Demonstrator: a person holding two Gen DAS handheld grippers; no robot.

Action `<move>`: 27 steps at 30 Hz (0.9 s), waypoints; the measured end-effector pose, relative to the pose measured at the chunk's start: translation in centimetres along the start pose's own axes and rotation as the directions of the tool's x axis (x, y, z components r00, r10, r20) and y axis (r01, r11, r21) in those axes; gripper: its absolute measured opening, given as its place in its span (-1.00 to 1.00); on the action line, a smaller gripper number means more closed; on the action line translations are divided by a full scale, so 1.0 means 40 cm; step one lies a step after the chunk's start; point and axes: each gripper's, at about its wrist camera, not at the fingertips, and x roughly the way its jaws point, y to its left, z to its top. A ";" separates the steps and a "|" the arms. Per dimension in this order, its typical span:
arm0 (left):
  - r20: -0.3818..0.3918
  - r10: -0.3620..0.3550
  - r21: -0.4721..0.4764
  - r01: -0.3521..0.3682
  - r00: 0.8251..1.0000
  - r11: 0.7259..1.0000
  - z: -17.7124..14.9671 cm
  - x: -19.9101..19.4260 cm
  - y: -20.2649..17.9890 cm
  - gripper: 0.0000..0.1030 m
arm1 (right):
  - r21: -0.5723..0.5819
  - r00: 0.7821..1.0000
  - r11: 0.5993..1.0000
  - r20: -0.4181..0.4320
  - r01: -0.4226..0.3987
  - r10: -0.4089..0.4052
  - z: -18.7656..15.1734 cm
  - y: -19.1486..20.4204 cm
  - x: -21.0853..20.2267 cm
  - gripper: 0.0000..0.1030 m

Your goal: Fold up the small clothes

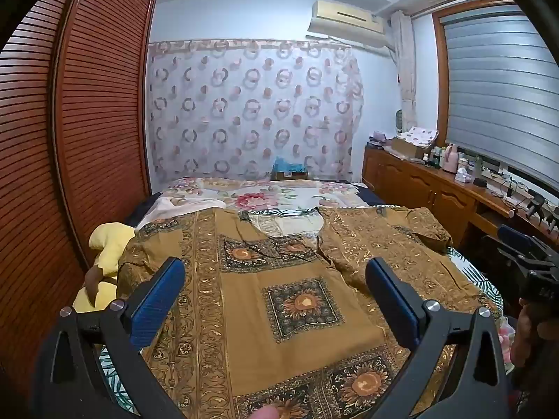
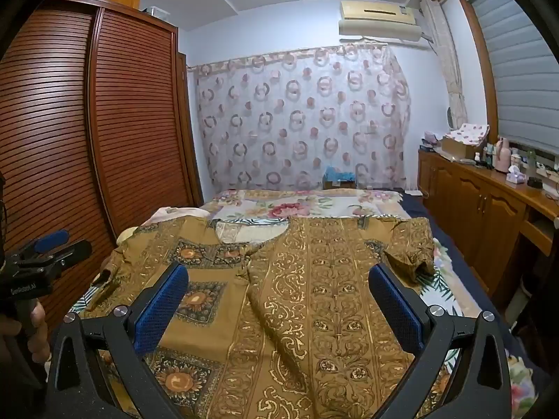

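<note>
A: Where's the shirt [image 1: 279, 279]?
B: Spread on the bed [image 1: 265, 192], untouched. Left hand-held gripper [image 1: 276, 300] and right hand-held gripper [image 2: 279, 303] both gape, empty.
A: Next?
B: Probably pinching the sleeve [image 2: 412, 241] at two o'clock.

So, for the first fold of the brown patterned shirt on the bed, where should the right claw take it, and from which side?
Probably at the short right sleeve. It sticks out from the brown patterned shirt and its cuff lifts slightly off the bed, giving a free edge. Come from the shirt's outer right side, low, with the right claw open as now, one finger under the cuff.
</note>
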 end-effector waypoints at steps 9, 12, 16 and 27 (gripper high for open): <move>0.017 0.010 0.001 -0.010 1.000 1.000 0.002 -0.003 0.001 1.00 | -0.001 1.000 1.000 0.007 -0.006 0.006 0.002 0.000 -0.005 1.00; 0.017 0.010 0.000 -0.010 1.000 1.000 0.013 -0.005 -0.001 1.00 | -0.003 1.000 1.000 0.009 -0.004 0.004 0.002 0.006 0.001 1.00; 0.018 0.011 0.000 -0.011 1.000 1.000 0.012 -0.005 -0.002 1.00 | -0.003 1.000 1.000 0.009 -0.003 0.003 0.000 0.007 0.004 1.00; 0.023 0.011 0.005 -0.011 1.000 1.000 0.026 -0.022 0.009 1.00 | -0.003 1.000 1.000 0.008 -0.004 0.004 -0.002 0.004 0.005 1.00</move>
